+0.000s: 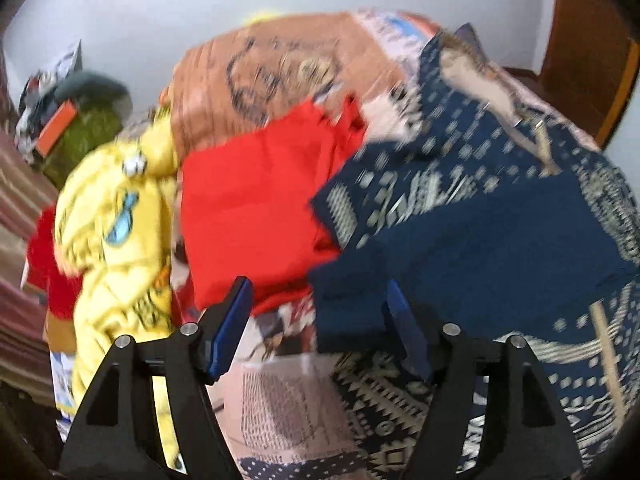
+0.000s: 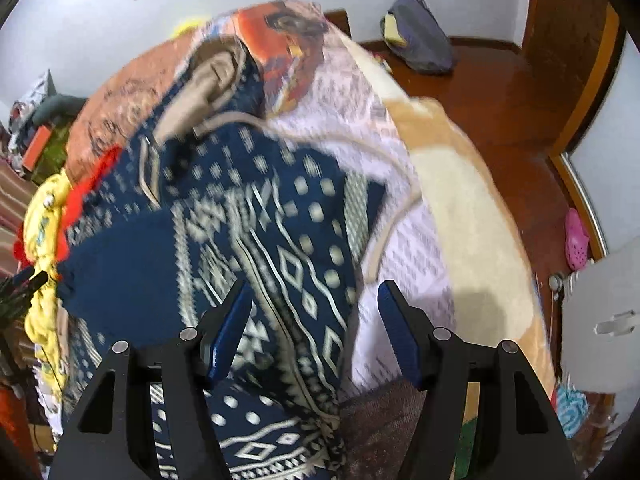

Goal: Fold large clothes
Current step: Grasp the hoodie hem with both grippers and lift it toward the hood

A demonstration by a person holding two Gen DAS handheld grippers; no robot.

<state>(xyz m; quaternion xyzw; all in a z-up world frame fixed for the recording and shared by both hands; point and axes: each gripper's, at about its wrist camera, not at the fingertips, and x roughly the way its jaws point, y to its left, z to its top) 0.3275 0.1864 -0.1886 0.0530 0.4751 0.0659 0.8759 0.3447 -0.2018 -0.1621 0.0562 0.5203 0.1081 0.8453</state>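
Presently, findings run from near to far.
Left claw [image 1: 316, 312]: jaws spread wide, nothing between them; a navy fold lies just ahead of its right finger, apparently not clamped.
Right claw [image 2: 314, 312]: jaws likewise apart and empty, poised over the garment's near right part.
Navy patterned garment [image 2: 256, 248]: the task's item; spread on the bed, sleeves seemingly turned inward across the body, hood at the far end. Judged partly folded, with both claws released so the cloth settles flat.
Bed [image 2: 472, 216]: printed cover carries the garment in the middle; a cream blanket edge hangs on the right.
Red garment [image 1: 256, 216]: left of the navy one, touching it; looks folded and set aside.
Yellow garment [image 1: 116, 232]: further left, crumpled; probably awaiting its turn.
Containers: none plainly identifiable; a green bundle [image 1: 80, 136] at far left is too blurred to tell contents.
Floor items: grey bag [image 2: 420, 36] far right, pink shoe [image 2: 576, 240] right.
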